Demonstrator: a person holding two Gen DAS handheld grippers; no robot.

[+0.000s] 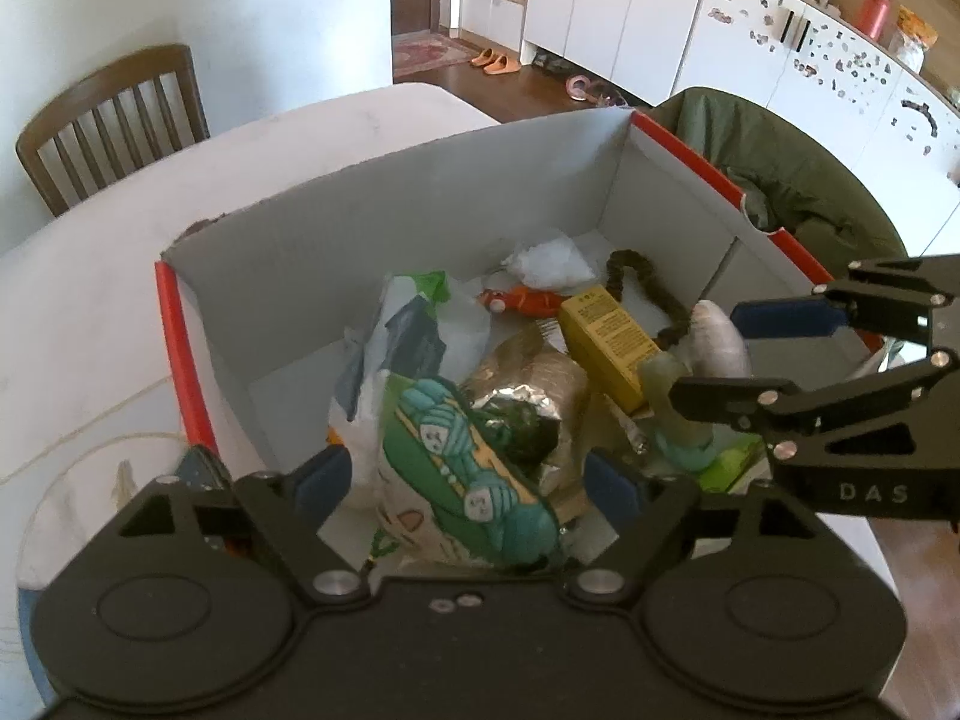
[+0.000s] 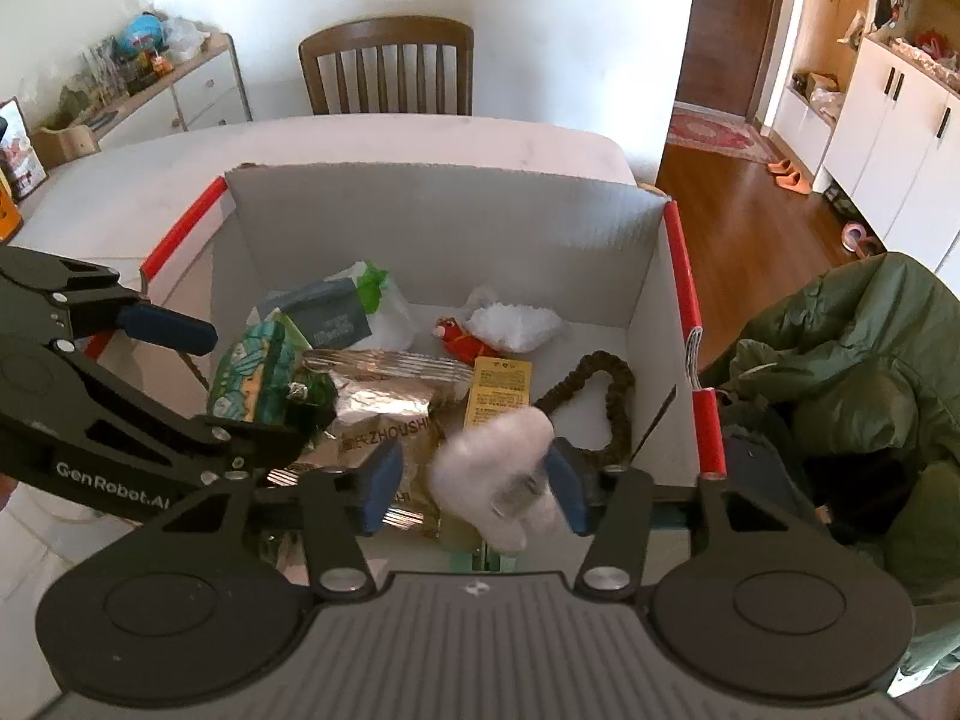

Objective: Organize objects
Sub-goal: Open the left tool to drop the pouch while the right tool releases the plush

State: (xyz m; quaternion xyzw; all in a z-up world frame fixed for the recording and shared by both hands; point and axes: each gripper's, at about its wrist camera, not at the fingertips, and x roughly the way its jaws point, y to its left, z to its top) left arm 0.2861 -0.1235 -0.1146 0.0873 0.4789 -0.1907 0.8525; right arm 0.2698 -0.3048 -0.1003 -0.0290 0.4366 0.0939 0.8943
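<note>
Most of the sorting looks done, judging by how full the box [image 2: 444, 228] already is: it sits on the white tabletop [image 2: 120, 180] with its grey walls and red edges, and inside lie a green snack packet [image 2: 252, 372], a foil bag [image 2: 384, 402], a yellow carton [image 2: 498, 390], a dark braided strap [image 2: 612, 396] toward 3 o'clock, a small red toy [image 2: 459, 339] and a white fluffy wad [image 2: 516, 324] near the far wall at 12 o'clock, and a white plastic bag [image 2: 384, 312] at 11 o'clock. The right gripper [image 2: 474, 480] hovers over the near side of the box with its jaws spread; a blurred white fluffy item [image 2: 492, 474] sits between them, touching only the right-hand pad, so it appears to be dropping or just let go rather than gripped. The left gripper [image 1: 465, 480] hangs at the box's 9 o'clock side, jaws wide and holding nothing, with the green packet lying in the box beyond them. Little of the tabletop shown carries loose things, so what remains is probably settling this last white item and checking for strays outside the views.
</note>
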